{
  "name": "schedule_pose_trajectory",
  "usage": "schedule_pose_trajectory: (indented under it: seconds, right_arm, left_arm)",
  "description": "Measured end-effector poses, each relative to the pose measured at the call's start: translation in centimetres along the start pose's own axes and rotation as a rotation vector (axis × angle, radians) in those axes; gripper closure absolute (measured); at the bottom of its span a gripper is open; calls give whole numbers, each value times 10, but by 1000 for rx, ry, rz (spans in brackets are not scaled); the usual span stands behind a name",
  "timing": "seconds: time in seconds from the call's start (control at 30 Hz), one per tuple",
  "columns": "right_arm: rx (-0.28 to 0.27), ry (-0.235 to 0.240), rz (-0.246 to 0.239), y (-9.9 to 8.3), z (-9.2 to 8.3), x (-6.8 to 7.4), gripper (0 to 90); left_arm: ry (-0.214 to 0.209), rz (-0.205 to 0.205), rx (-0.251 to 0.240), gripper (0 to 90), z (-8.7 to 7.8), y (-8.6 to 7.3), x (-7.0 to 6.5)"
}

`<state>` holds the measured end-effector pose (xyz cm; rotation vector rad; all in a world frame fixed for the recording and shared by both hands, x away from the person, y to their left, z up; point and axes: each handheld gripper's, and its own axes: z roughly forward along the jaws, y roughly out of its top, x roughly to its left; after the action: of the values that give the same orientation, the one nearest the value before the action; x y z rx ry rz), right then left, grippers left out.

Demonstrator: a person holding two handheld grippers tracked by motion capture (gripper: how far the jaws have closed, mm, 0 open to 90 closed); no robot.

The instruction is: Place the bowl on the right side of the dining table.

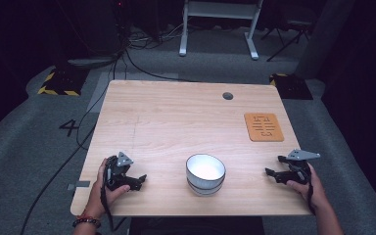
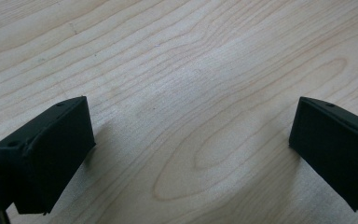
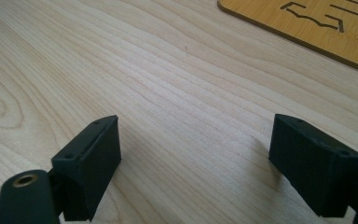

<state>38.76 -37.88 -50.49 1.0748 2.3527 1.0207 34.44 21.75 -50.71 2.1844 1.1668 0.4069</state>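
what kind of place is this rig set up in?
Probably a lab or recording studio, not a home: a bare wooden table stands on grey carpet with a floor number 4, yellow-black hazard-taped blocks, loose cables and dark surrounds.

The high view looks forward and down over the whole table (image 1: 176, 112) from the person's side. Each gripper view sits close above bare wood, looking along its jaws; the right one catches the orange mat (image 3: 307, 28) at 1 o'clock, also seen from above.
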Motion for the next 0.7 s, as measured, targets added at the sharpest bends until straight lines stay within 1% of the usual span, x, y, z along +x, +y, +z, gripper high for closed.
schedule_pose_trajectory:
  seconds: [0.13,0.3,0.33,0.6,0.7]
  right_arm:
    - [1,2,4,0,0,0,163]
    - [0,2,4,0,0,0,162]
    - [1,1,6,0,0,1,162]
    - [5,8,-2,0,-1,0,162]
    - [10,8,1,0,-1,-1,157]
  left_arm:
    - [-1,-2,-3,0,0,0,0]
    - [-4,-1,5,0,-1,0,0]
    - [-10,-6,5,0,-1,-1,0]
    - [-10,-6,5,0,-1,-1,0]
    - [-10,-6,5,0,-1,-1,0]
